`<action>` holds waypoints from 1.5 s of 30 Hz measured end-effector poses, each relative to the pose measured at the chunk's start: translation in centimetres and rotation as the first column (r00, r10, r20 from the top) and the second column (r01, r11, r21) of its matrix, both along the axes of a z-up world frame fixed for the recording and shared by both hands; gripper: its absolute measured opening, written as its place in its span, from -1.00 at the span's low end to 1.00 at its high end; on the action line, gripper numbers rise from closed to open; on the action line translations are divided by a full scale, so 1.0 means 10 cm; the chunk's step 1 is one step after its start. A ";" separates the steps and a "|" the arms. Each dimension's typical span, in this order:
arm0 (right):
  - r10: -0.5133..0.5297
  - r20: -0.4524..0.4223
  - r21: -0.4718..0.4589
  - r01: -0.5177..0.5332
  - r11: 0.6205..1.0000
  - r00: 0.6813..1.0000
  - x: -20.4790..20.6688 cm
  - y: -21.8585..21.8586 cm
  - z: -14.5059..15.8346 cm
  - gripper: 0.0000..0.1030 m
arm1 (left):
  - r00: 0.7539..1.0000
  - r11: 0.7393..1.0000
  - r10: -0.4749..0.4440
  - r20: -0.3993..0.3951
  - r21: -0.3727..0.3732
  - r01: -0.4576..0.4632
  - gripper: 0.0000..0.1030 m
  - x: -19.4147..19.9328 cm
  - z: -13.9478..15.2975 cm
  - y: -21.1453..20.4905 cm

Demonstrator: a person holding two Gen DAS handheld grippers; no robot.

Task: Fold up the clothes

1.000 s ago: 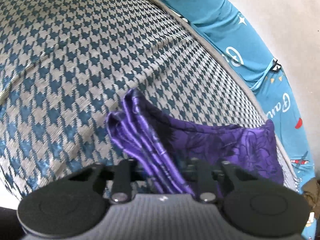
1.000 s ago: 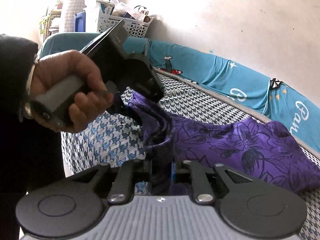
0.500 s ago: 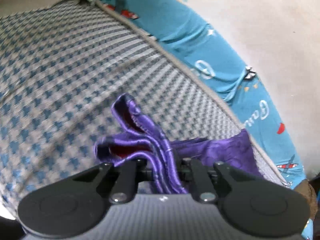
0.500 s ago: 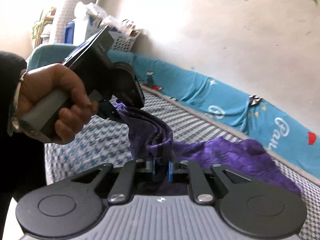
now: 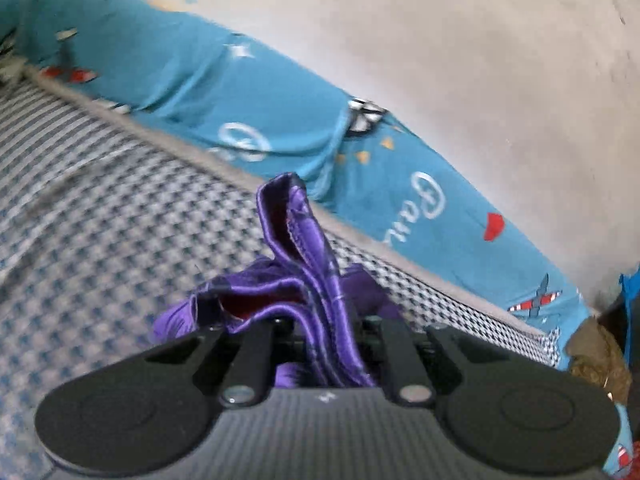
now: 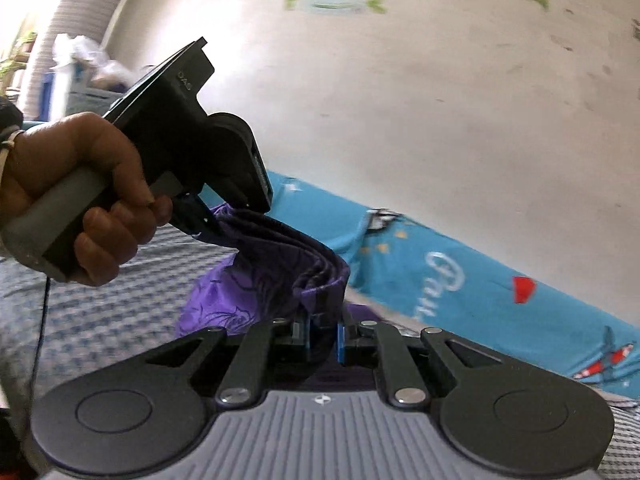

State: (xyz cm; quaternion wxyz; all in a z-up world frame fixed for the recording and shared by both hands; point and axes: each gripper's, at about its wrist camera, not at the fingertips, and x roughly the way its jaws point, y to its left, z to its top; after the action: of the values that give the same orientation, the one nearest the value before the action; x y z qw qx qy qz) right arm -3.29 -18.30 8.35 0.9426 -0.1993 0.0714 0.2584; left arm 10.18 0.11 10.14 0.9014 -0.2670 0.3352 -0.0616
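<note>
a shiny purple garment, bunched in folds, is pinched by the left gripper and the right gripper. a hand is seen only from the right wrist.

A houndstooth-patterned mattress lies under the claw. Ahead, a turquoise printed sheet borders a stained pale wall. Bright daylight enters far left.
</note>
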 end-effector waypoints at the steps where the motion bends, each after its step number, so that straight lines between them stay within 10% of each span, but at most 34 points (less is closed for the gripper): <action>1: -0.017 0.007 -0.002 0.017 1.000 1.000 0.07 -0.06 0.01 -0.79 | 1.000 1.000 -0.010 -0.002 0.007 0.011 -0.78 0.09 0.00 -0.10; 15: -0.227 -0.206 -0.035 0.225 0.974 0.952 1.16 -0.64 -0.21 -0.79 | 0.989 0.989 -0.120 -0.083 0.076 0.127 -0.64 0.96 -0.57 -1.11; 26: -0.442 -0.240 -0.203 0.400 0.894 0.864 1.47 -0.79 -0.44 -0.52 | 0.981 0.981 -0.192 -0.020 -0.010 0.191 0.91 0.97 -0.42 -1.22; 30: -0.481 -0.343 -0.099 0.478 0.873 0.807 1.60 -1.01 -0.34 -0.52 | 0.978 0.978 -0.207 0.035 -0.009 0.207 0.92 0.89 -0.18 -1.15; 45: -0.199 -0.425 0.087 0.258 0.962 0.883 1.56 -0.74 -0.25 -0.52 | 0.989 0.986 -0.140 -0.048 0.089 0.144 0.93 0.38 -0.50 -0.31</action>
State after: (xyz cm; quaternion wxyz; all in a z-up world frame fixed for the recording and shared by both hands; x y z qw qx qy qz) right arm 12.35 -25.73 5.86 0.9417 -0.0634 0.2731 0.1858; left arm 14.03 -3.01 5.15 0.8989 -0.2019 0.3746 -0.1044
